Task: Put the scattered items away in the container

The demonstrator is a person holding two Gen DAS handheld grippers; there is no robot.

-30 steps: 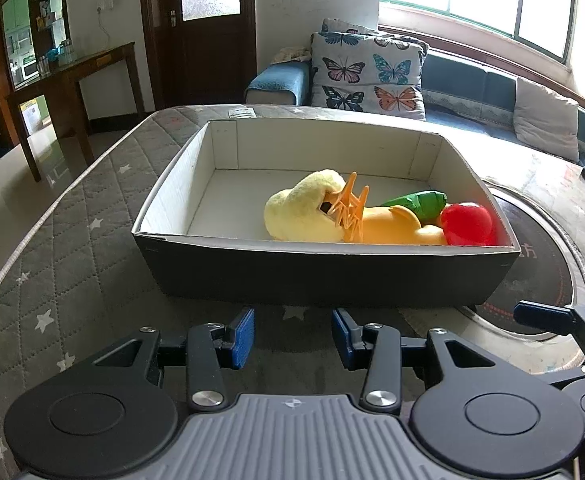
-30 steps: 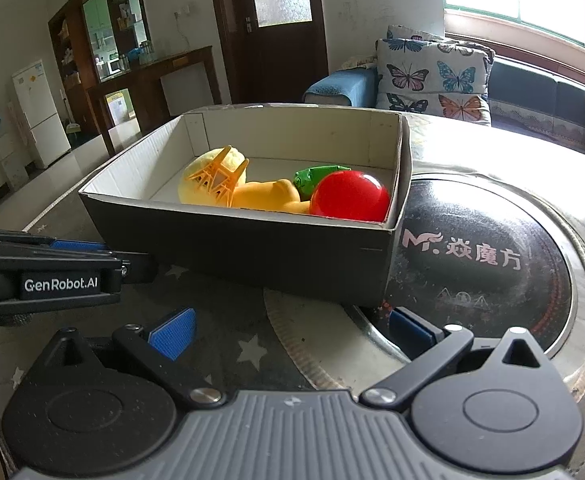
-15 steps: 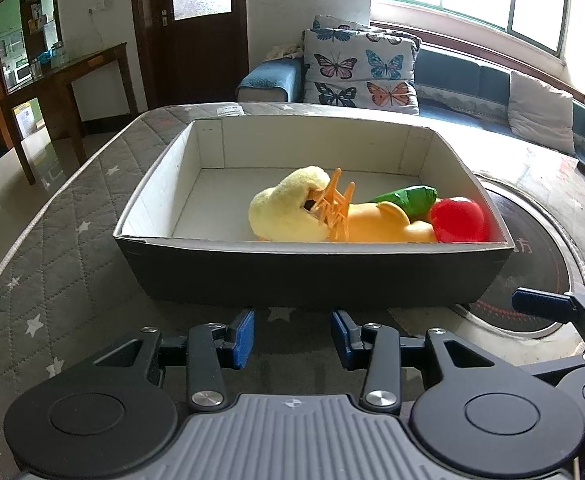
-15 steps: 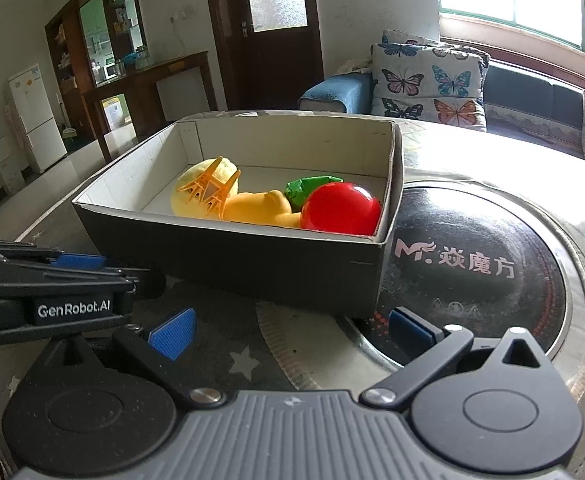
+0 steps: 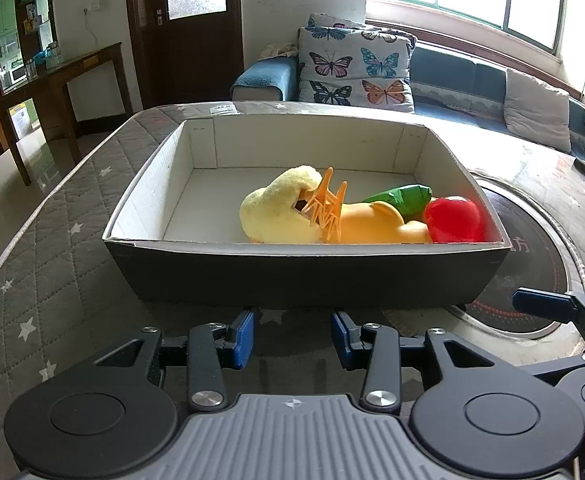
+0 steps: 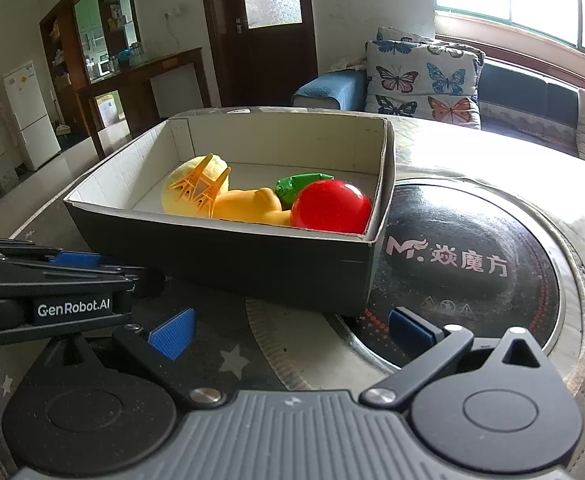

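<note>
Both grippers have backed off a bit from the box (image 5: 304,276) over the last second, empty. The left gripper (image 5: 291,338) sits with a narrow gap, the right gripper (image 6: 288,330) spread wide. The plush (image 5: 276,210), yellow toy (image 5: 376,228), green piece (image 5: 404,198) and red ball (image 5: 454,220) all sit inside the box, toward its right end, so it looks basically done.

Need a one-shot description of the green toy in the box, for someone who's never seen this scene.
Find the dark cardboard box with a pale lining, sitting on the quilted table. Its toys are bunched at the end nearest the round black cooktop. The green toy sits there behind the red ball and beside the orange rubber toy; it is the only green thing in the box, and largely hidden by the ball.
</note>
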